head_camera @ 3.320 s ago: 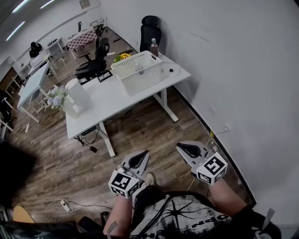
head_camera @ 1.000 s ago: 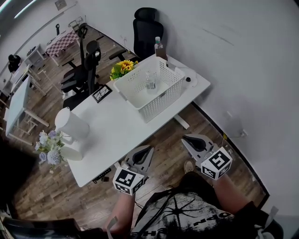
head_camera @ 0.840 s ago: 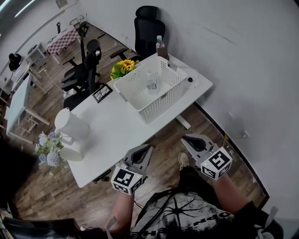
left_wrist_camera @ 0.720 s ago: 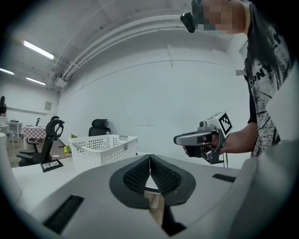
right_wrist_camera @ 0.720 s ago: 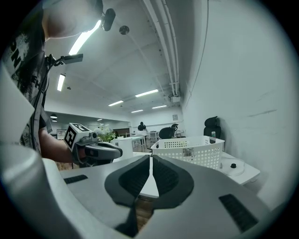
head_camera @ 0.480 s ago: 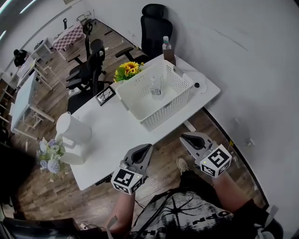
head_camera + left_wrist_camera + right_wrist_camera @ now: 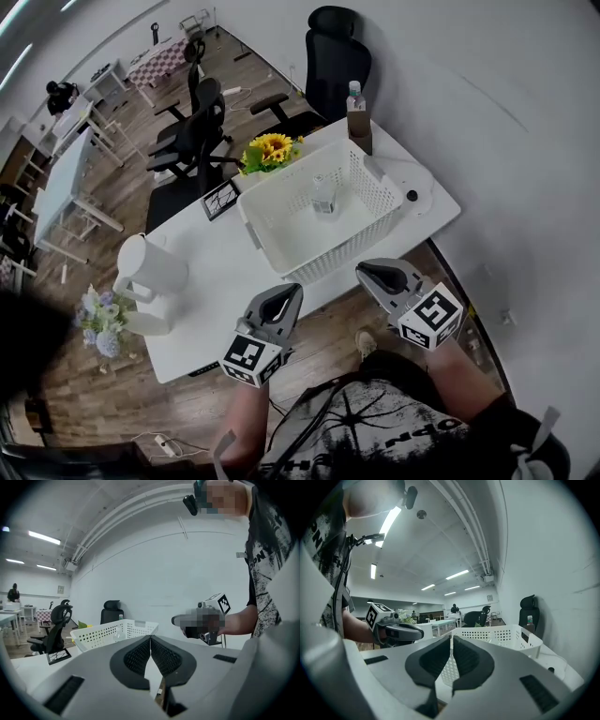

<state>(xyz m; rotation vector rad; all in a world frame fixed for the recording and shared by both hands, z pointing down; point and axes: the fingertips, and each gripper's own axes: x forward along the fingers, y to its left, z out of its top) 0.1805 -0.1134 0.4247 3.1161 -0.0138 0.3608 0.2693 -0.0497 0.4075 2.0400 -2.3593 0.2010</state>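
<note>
Wood flooring and a plain white wall frame the white desk in front of you. Your left gripper hangs over the desk's near edge with its jaws pressed together on nothing; the left gripper view shows its pads meeting at the tip. Your right gripper is likewise closed and empty, just short of the desk edge.

Nearest to both is the white perforated basket, standing upright on the desk with its near wall facing you, between the two grippers and a little beyond them. A small clear bottle stands inside it, toward the far wall.

My reading is that the basket is thin plastic: light and fairly stiff, but likely to flex at the rim if pinched from one side only. The thicker top rim on the two short ends looks like the safest place to hold it, one gripper on each end, kept level so the bottle does not topple. The bottle itself looks smooth and liable to slip.

Further out on the desk are the sunflowers, a small picture frame and a white pitcher.
</note>
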